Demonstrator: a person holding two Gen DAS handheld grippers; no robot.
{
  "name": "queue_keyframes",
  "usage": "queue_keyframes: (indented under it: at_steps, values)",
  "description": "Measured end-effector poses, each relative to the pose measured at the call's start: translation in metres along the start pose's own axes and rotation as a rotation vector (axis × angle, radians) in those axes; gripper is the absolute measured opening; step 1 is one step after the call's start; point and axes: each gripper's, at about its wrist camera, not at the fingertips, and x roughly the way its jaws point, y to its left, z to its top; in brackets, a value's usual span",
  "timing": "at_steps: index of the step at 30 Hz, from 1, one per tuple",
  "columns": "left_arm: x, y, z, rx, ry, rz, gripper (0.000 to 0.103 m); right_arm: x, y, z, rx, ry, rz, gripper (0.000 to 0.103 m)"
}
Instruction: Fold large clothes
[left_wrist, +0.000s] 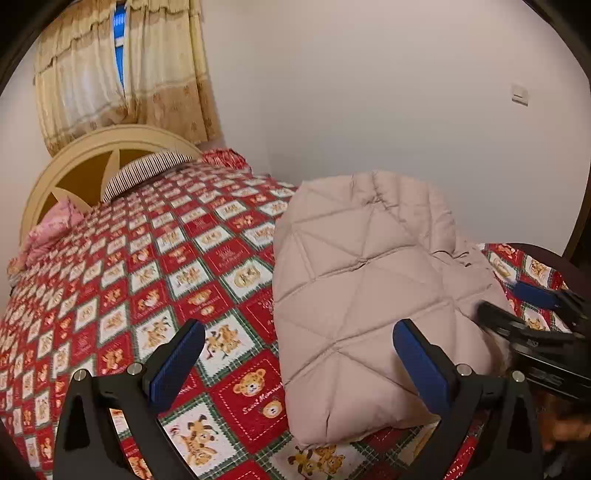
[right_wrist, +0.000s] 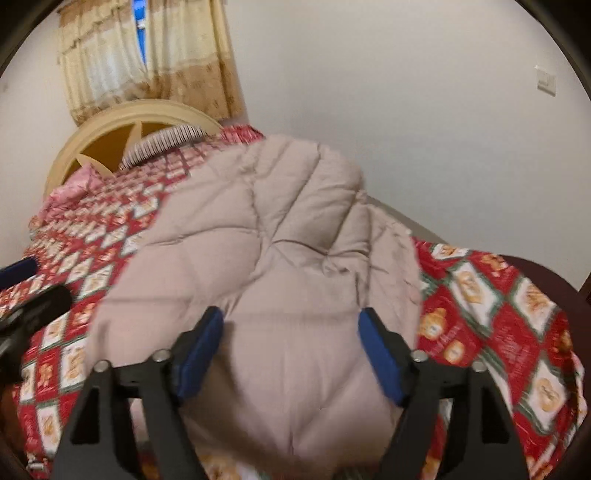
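Observation:
A beige quilted padded jacket (left_wrist: 369, 288) lies bundled in a thick fold on the red patterned bedspread (left_wrist: 155, 280), near the bed's right side. My left gripper (left_wrist: 297, 332) is open above the jacket's near left corner, its pads clear of the fabric. In the left wrist view my right gripper (left_wrist: 513, 304) shows at the jacket's right edge. In the right wrist view the jacket (right_wrist: 258, 251) fills the middle. There my right gripper (right_wrist: 291, 317) stands open over the jacket's near end, which shows between the pads without being pinched. My left gripper (right_wrist: 26, 291) is at the left edge, blurred.
A cream headboard (left_wrist: 74, 155) stands at the bed's far end, with a striped pillow (left_wrist: 147, 171) and a pink pillow (left_wrist: 51, 229) against it. Curtains (left_wrist: 122, 70) hang behind it. A white wall (left_wrist: 369, 92) runs along the bed's right side. A dark footboard edge (right_wrist: 546, 273) is at the right.

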Motion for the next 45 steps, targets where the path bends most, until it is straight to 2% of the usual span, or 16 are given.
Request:
queue_keyframes:
  at_steps: [5, 8, 12, 16, 20, 23, 26, 29, 33, 45]
  values:
    - [-0.025, -0.001, 0.000, -0.014, -0.054, -0.007, 0.102, -0.056, -0.022, -0.011, 0.054, -0.039, -0.021, 0.093]
    - [-0.040, -0.004, 0.000, -0.018, -0.080, 0.001, 0.102, -0.078, -0.028, -0.016, 0.098, -0.049, -0.045, 0.093]
    - [-0.058, -0.008, -0.002, -0.015, -0.112, 0.038, 0.102, -0.105, -0.026, -0.016, 0.129, -0.093, -0.033, 0.094]
    - [-0.076, -0.007, -0.003, -0.034, -0.140, 0.053, 0.102, -0.134, -0.014, -0.012, 0.100, -0.214, -0.042, 0.103]
    - [-0.090, -0.005, -0.004, -0.045, -0.156, 0.069, 0.102, -0.154, 0.005, -0.009, 0.066, -0.332, -0.040, 0.103]
    - [-0.099, -0.005, -0.003, -0.052, -0.179, 0.070, 0.102, -0.162, 0.018, -0.011, 0.031, -0.381, -0.033, 0.103]
    - [-0.104, -0.006, -0.003, -0.048, -0.201, 0.083, 0.102, -0.166, 0.033, -0.013, -0.040, -0.424, -0.090, 0.103]
    - [-0.108, -0.006, -0.004, -0.043, -0.219, 0.103, 0.102, -0.164, 0.042, -0.015, -0.073, -0.434, -0.109, 0.103]
    - [-0.112, -0.004, -0.006, -0.039, -0.229, 0.106, 0.102, -0.161, 0.050, -0.020, -0.066, -0.427, -0.085, 0.103]
    - [-0.113, -0.003, -0.009, -0.035, -0.208, 0.126, 0.102, -0.160, 0.054, -0.026, -0.027, -0.399, -0.087, 0.103]
